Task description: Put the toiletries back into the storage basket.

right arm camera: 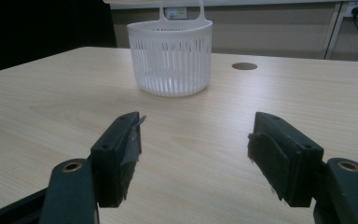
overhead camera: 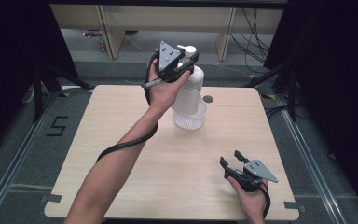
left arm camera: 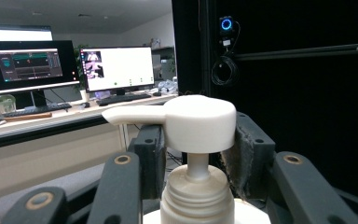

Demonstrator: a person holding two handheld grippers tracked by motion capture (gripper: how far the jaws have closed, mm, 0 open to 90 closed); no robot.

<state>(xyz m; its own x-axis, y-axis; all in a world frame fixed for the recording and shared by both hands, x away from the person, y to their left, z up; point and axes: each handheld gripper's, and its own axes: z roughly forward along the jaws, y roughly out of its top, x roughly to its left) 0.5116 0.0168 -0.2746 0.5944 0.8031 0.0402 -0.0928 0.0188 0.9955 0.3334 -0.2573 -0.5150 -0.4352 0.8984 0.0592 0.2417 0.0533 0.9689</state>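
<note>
From the high view, one white pump bottle (overhead camera: 189, 88), one white slatted basket (overhead camera: 190, 117) and two grippers are on show over a pale wood-grain table (overhead camera: 121, 121). The left gripper (overhead camera: 184, 64) is raised above the far middle of the table, clenched on the bottle's neck just under the pump head, with a hand (overhead camera: 162, 91) wrapped around its body. The bottle's base sits at or just inside the basket's rim; whether it touches cannot be told. A round dark grommet hole (overhead camera: 208, 99) lies in the tabletop just right of the basket. The right gripper (overhead camera: 230, 158) rests low at the near right, well apart from the basket, its jaws spread wide and holding nothing.

In the left gripper view, the smooth, rounded pump head (left arm camera: 193, 122) with its long flat spout pointing left stands between the two black jaws, whose padded faces press the ribbed collar (left arm camera: 196, 196) below. Two monitors (left arm camera: 116, 67) glow on a desk far behind.

In the right gripper view, the black jaws stand far apart, released, above bare wood. The basket (right arm camera: 171, 58) stands ahead, a plastic tub with thin vertical slits and a looped handle. The grommet hole (right arm camera: 244, 66) lies to its right.
</note>
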